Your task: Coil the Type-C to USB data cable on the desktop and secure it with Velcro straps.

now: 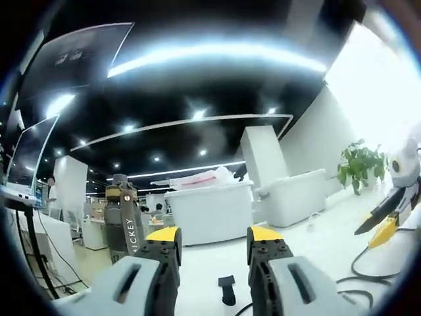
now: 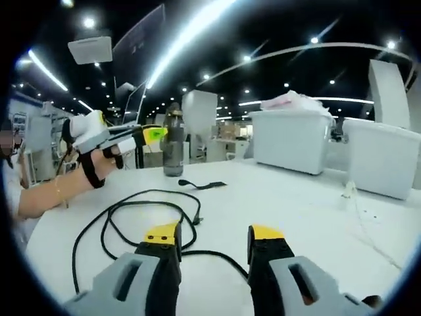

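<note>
The black data cable [image 2: 131, 217] lies in loose loops on the white desktop [image 2: 283, 197], just ahead of my right gripper [image 2: 214, 247], whose jaws stand open with nothing between them. One cable end [image 2: 197, 220] points right near the loops. A black Velcro strap [image 2: 204, 185] lies flat further back. My left gripper [image 2: 148, 135] is held in a hand above the desk at the left, away from the cable. In the left gripper view my left gripper [image 1: 214, 247] is open and empty, the strap [image 1: 227, 289] lies just beyond it, and cable loops [image 1: 358, 263] lie near the right gripper [image 1: 385, 220].
A dark water bottle [image 2: 173, 141] stands behind the strap. Two white bins [image 2: 289, 141] [image 2: 385, 158] sit at the back right. A thin white cord [image 2: 358, 210] trails across the right of the desk. A potted plant [image 1: 360, 164] stands far right. A person's forearm [image 2: 46, 191] reaches in.
</note>
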### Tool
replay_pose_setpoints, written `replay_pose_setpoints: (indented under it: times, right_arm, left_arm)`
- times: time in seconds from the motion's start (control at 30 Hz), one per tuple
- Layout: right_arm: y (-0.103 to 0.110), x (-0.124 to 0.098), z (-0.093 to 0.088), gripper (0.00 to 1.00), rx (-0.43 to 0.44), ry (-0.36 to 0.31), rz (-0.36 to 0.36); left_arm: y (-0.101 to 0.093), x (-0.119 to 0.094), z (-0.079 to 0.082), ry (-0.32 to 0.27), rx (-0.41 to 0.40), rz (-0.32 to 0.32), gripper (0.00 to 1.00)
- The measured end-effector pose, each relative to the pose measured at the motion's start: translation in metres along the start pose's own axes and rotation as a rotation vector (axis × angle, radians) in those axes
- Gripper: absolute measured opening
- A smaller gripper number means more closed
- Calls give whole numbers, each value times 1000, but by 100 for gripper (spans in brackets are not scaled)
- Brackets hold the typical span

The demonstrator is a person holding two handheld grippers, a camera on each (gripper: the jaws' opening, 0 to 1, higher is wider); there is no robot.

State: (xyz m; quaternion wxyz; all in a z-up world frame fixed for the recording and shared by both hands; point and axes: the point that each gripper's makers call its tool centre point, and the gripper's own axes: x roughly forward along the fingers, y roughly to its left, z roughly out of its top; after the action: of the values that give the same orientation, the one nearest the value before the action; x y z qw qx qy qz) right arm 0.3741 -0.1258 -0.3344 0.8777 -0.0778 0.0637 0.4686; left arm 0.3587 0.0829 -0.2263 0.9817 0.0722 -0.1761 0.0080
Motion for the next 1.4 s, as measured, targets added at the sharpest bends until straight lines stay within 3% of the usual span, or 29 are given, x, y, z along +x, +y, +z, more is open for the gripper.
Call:
replay_pose_setpoints:
  times: [0.1,0.27,0.37,0.77,0.83,1.07,1.23,1.4]
  right_arm:
    - [12,11,-5,30,14,25,32]
    - [42,37,-14,29,53,79,115]
    - [54,50,-20,29,26,108,134]
    - [62,77,-31,17,6,203,128]
    - [60,78,-31,15,-56,202,116]
    - [60,79,-30,3,-75,207,109]
    - [58,72,-29,2,-140,205,89]
    - [37,51,3,1,-185,81,5]
  left_arm:
    - [0,0,-2,6,-2,1,41]
    - [-4,0,-4,11,-2,-10,41]
    - [-3,-1,-3,8,-6,-10,41]
    - [7,-4,3,-9,-62,16,41]
    - [6,-5,4,-11,-64,14,41]
    - [3,-6,5,-14,-68,7,41]
    - [1,-6,4,-12,-81,-1,41]
    - [-5,-6,6,-16,-90,-23,41]
